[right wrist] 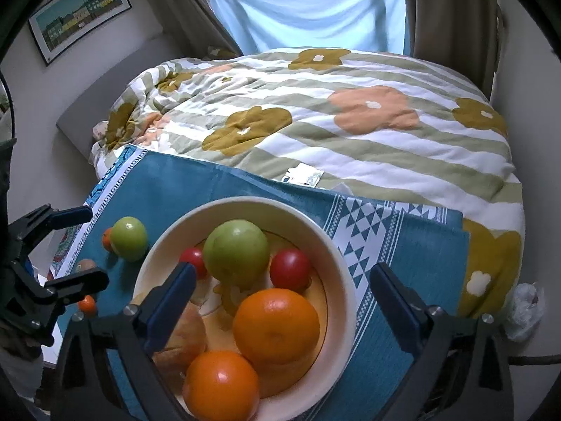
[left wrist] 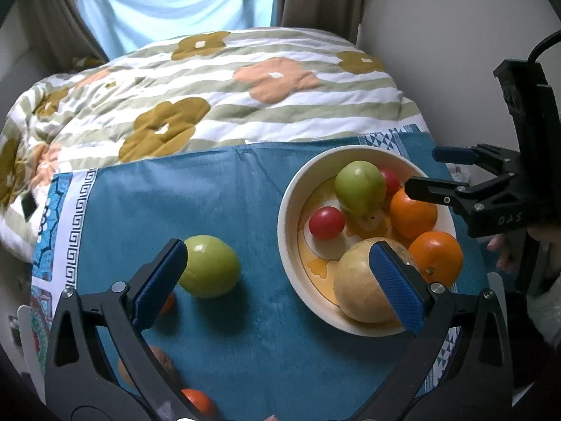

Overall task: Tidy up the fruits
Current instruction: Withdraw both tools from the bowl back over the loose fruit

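A cream bowl [right wrist: 336,245] on a blue cloth [left wrist: 217,203] holds a green apple [right wrist: 236,252], two red tomatoes [right wrist: 291,268], two oranges [right wrist: 277,326] and a pale yellow fruit [left wrist: 357,287]. My right gripper [right wrist: 284,273] hangs open above the bowl with nothing pressed between its pads. A second green apple [left wrist: 210,266] lies on the cloth left of the bowl. My left gripper [left wrist: 278,263] is open; its left pad sits beside that apple and its right pad over the bowl's near side. In the left wrist view the right gripper [left wrist: 422,170] shows above the bowl's far right rim.
Small orange fruits [right wrist: 87,304] and a brown fruit [right wrist: 86,266] lie on the cloth near its left edge. A flowered quilt [right wrist: 315,133] covers the bed behind the cloth. Curtains and a window stand at the back. A crumpled white bag [right wrist: 526,308] lies at the right.
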{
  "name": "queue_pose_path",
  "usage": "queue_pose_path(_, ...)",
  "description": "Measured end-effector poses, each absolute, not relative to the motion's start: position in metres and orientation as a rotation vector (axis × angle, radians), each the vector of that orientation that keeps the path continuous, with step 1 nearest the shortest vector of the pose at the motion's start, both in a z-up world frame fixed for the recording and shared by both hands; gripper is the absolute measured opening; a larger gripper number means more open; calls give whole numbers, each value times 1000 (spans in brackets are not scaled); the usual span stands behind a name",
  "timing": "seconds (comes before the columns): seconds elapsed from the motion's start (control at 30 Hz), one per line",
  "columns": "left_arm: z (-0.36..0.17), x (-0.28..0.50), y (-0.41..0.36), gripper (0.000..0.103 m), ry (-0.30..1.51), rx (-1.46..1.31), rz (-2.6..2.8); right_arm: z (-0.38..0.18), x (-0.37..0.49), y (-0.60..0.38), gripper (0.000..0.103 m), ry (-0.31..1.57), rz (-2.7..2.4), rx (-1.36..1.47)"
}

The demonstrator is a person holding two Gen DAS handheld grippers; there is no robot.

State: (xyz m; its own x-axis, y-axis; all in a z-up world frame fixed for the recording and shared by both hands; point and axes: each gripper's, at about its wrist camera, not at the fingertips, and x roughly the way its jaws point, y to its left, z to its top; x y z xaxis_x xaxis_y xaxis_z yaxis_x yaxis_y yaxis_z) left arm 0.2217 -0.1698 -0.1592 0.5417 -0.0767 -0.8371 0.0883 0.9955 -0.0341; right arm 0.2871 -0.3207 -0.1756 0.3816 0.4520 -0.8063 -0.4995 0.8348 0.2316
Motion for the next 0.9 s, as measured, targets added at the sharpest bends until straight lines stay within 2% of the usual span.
queue_pose_path(0.53, -117, 179, -167, 103, 926, 41, -62, -125, 245, -329, 99, 963, 583, -44)
queue_pose_path(0.9, -86, 132, -116, 103, 891, -15, 6, -94, 214, -292, 99, 974, 612, -81)
